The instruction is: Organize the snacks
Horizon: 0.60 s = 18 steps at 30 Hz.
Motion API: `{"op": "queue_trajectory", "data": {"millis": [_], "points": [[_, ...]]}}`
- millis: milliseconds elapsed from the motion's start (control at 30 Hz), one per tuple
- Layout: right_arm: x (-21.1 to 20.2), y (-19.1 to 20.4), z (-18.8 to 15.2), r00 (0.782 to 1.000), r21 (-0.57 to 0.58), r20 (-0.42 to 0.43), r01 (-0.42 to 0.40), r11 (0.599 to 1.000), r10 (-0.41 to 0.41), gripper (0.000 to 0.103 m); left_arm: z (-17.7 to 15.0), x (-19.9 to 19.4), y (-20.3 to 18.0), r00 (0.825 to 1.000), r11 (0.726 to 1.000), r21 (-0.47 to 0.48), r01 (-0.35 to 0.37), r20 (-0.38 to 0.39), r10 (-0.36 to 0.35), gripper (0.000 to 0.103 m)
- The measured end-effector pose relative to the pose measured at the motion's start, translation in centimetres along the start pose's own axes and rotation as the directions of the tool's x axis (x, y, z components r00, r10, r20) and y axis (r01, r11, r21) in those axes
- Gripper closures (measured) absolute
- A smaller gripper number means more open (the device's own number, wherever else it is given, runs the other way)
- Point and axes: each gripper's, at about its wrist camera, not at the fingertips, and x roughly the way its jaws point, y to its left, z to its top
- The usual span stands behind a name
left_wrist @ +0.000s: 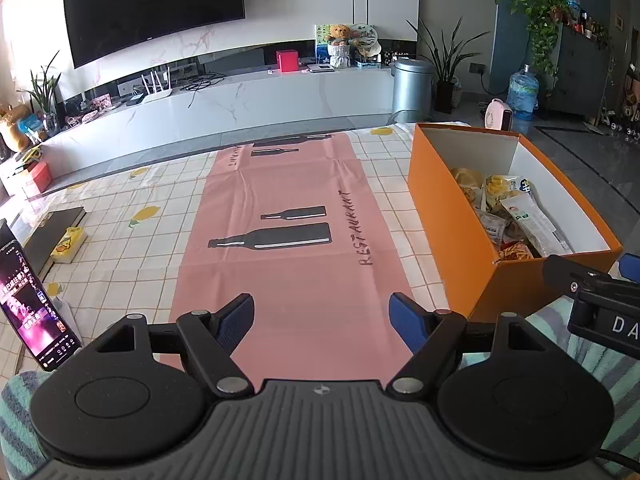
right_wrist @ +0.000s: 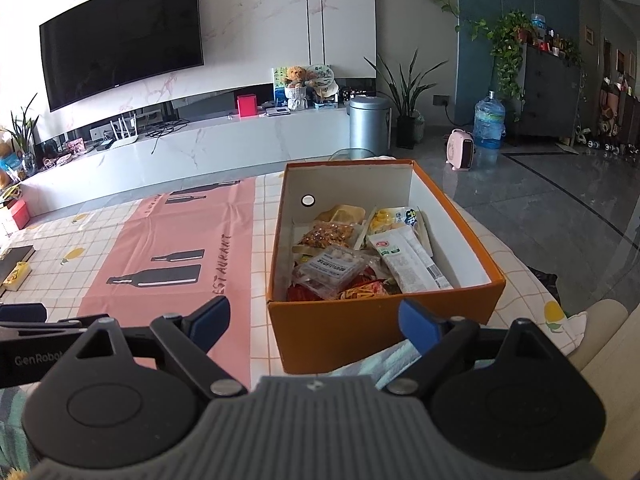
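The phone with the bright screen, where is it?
The phone shows only in the left wrist view, propped upright at the table's left edge, just left of the left gripper, near a yellow packet.

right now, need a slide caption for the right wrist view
Open right hand-held gripper hovers empty before an orange cardboard box filled with snack packets on a checked tablecloth.

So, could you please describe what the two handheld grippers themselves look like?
Both match: the left gripper and right gripper have ribbed grey bodies, black linkage arms with silver pivot pins, round black side discs and blue-padded fingers. White lettering marks their sides.
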Motion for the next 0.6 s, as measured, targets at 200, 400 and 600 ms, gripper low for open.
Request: {"op": "queue_trajectory", "data": {"millis": [200, 400, 600], "points": [[-0.02, 0.03, -0.03, 1.0, -0.003, 0.001, -0.002, 1.0, 0.002, 0.014, 0.02, -0.21, 0.02, 1.0, 1.0, -0.002, -0.007, 0.002, 0.007, 0.013], [-0.06, 0.17, -0.02, 1.0, -0.014, 0.002, -0.002, 1.0, 0.002, 0.014, 0.01, -0.24, 0.14, 1.0, 1.0, -0.008, -0.007, -0.003, 0.007, 0.013], [-0.1, 0.2, -0.04, 1.0, -0.016, 0.002, -0.001, 1.0, 0.002, 0.014, -0.04, -0.21, 0.13, 1.0, 1.0, -0.012, -0.007, -0.007, 0.007, 0.013]]}}
